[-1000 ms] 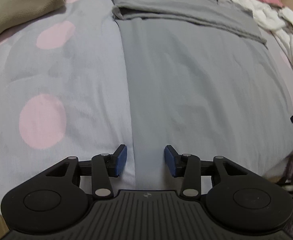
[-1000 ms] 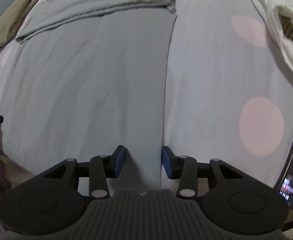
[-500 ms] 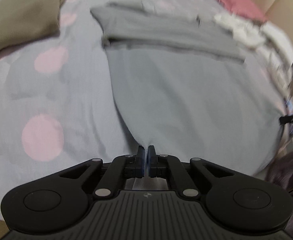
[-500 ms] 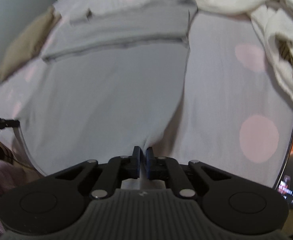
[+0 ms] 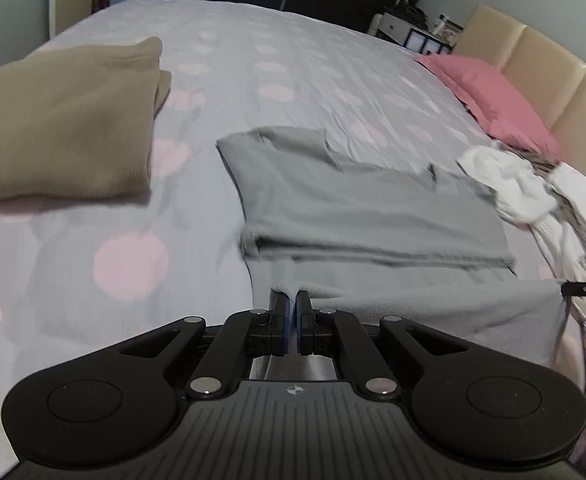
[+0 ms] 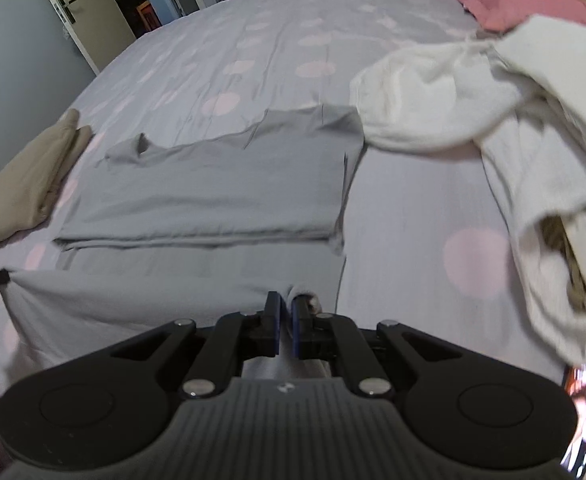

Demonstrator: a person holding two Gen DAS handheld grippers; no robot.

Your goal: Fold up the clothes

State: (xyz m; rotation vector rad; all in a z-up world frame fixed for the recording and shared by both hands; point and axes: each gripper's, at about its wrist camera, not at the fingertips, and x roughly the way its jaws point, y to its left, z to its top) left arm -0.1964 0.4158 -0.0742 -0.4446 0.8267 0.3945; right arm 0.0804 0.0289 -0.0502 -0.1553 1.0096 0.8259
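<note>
On spotted bedspread (image 5: 133, 216), soft grey garment (image 5: 373, 208), half-folded

The left gripper (image 5: 291, 322) points steeply downward, its 2 blue-padded fingers (image 5: 280, 326) pinched together on a thin edge of grey cloth. The right gripper (image 6: 284, 326) tilts down at much the same angle, its jaws likewise clamped on the same cloth's edge. Each gripper's fingertip shows at the margin of the other's view.

One grey garment (image 5: 373, 216) is lying on one dotted bedspread (image 5: 105, 288), along with one folded tan garment (image 5: 57, 120), one pink pillow (image 5: 493, 100) and one white clothes heap (image 6: 473, 120).
</note>
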